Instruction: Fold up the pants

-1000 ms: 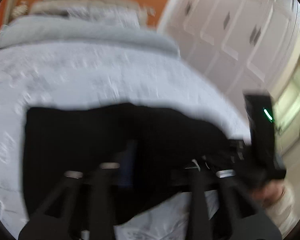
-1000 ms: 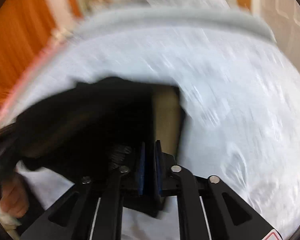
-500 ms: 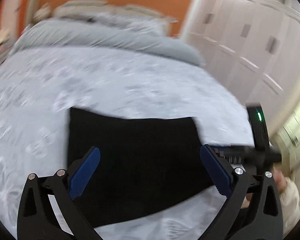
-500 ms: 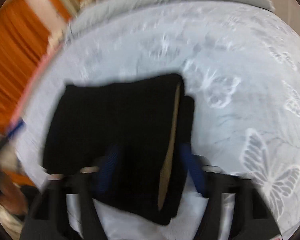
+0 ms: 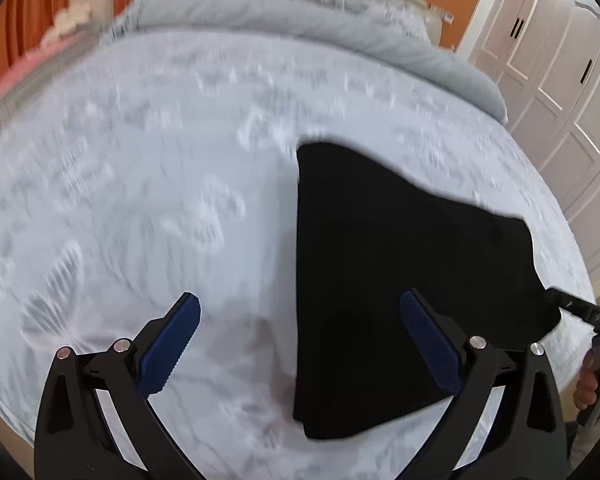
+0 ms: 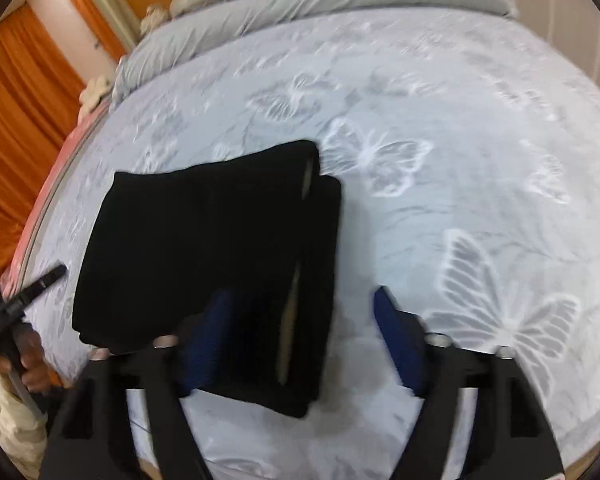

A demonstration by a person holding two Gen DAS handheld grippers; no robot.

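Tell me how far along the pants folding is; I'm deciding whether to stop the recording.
Done: the black pants lie on the bedspread as a compact stack of layers. In hand: nothing; the left gripper is open and beside the bundle, and the right gripper has its jaws opening over the near edge. Left: perhaps squaring that slightly offset edge, otherwise it looks finished.

Matt black cloth is seen in the pants point(image 6: 204, 248); the bed point(image 6: 480, 152) is covered in smooth butterfly-printed fabric; ribbed blue pads point(image 5: 172, 344) line matt black plastic claws.
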